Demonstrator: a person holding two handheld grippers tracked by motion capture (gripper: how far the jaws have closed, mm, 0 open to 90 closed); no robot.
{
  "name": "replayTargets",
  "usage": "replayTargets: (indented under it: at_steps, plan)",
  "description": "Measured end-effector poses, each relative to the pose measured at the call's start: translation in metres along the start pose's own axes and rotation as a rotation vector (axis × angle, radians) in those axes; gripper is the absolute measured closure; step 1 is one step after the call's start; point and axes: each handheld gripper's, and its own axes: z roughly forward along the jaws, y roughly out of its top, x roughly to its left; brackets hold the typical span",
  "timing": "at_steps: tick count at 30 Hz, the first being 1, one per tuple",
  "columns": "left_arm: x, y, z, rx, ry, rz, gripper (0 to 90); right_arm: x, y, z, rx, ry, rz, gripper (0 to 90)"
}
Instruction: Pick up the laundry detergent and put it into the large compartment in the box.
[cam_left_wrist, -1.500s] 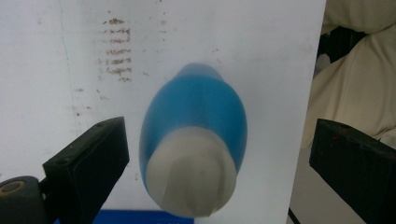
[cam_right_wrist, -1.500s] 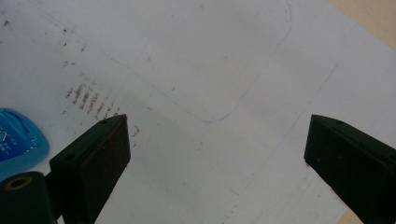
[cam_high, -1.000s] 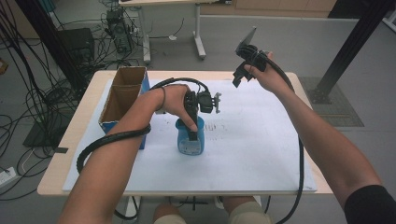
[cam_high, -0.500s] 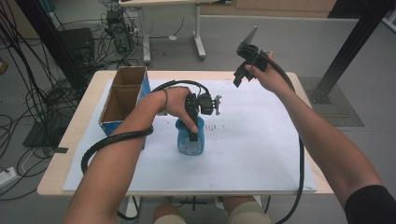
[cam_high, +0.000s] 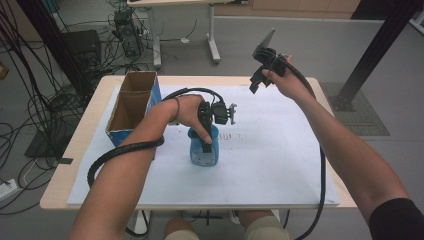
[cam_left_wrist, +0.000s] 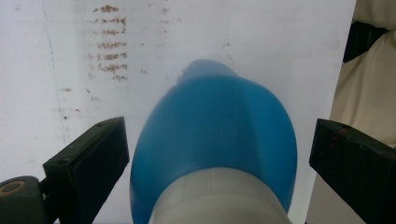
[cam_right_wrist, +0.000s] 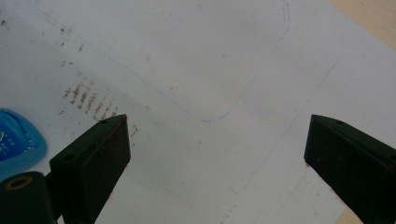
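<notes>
A blue bottle (cam_high: 204, 154) with a white top stands upright on the white sheet (cam_high: 270, 155) near the table's middle. My left gripper (cam_high: 206, 140) comes down over it from above. In the left gripper view the bottle (cam_left_wrist: 215, 126) sits between the two black jaws, which stand open with a thin gap on each side; the gripper's midpoint (cam_left_wrist: 219, 158) falls on the bottle. My right gripper (cam_high: 257, 82) is held high over the table's far right part, open with nothing in it. The right gripper view looks down between its spread jaws (cam_right_wrist: 217, 154) at the sheet, with the bottle (cam_right_wrist: 18, 140) at the left edge.
An open cardboard box (cam_high: 131, 107) with two compartments stands at the table's far left. Faint brown smudges (cam_right_wrist: 88, 100) and a thin blue pencil outline (cam_right_wrist: 219, 114) mark the sheet. Cables trail from both grippers. Wooden table edge (cam_high: 75, 150) borders the sheet.
</notes>
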Motion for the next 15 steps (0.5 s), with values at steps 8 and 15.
replayTargets:
  at_steps: [8,15]
  plan:
    - [-0.002,0.0014,0.0007,0.0,0.008,0.008,5.4,0.0004,0.0007,-0.0003,0.005,0.0,-0.001,7.1]
    - [-0.0026,0.0003,-0.0038,-0.009,0.013,0.007,5.4,0.0015,0.001,0.0004,0.001,0.002,-0.005,7.1]
